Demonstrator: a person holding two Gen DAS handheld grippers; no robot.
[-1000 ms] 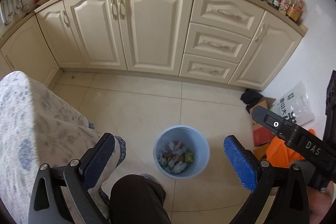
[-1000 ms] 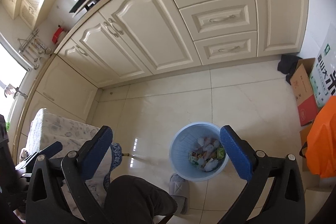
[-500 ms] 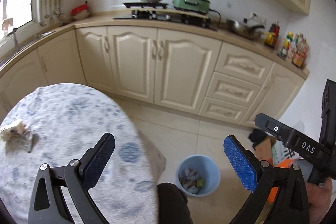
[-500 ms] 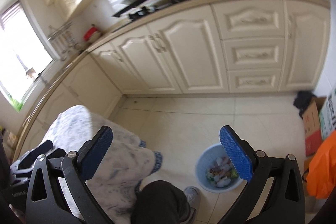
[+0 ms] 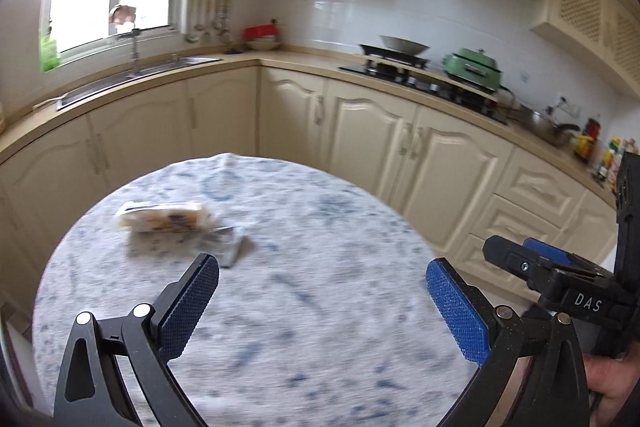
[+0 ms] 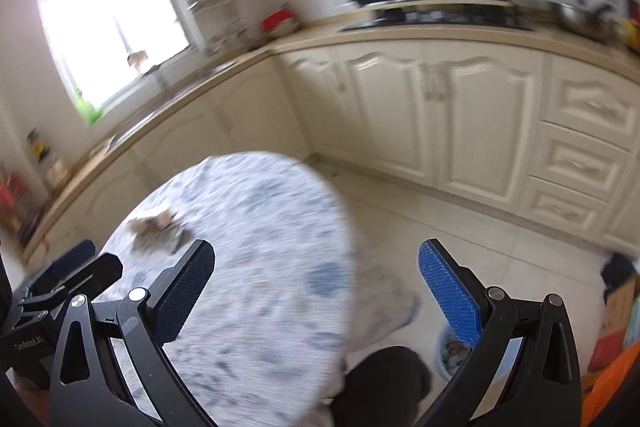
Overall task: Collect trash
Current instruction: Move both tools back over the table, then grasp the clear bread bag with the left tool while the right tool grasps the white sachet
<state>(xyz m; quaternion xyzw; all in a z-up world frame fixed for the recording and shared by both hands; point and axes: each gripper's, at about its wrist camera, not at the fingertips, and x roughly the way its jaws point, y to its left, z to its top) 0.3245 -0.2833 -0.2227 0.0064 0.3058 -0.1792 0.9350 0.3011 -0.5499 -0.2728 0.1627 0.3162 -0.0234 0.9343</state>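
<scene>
On the round table, toward its far left, lies a crumpled wrapper; the left gripper hovers near it, jaws spread, empty; the right gripper gapes likewise; a blue bin sits on the floor.

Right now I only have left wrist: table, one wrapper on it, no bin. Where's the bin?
Observer: Right wrist shows the blue bin on the floor, right of the table, mostly hidden behind a finger of the right gripper.
Operator: Anything in it?
Observer: Some trash is inside, but it is too blurred to identify.
Operator: Is the right gripper carrying something?
Observer: No. Its jaws are wide open and empty.
Operator: Anything between table and bin?
Observer: The person's dark knee, low in the view beside the bin.
</scene>
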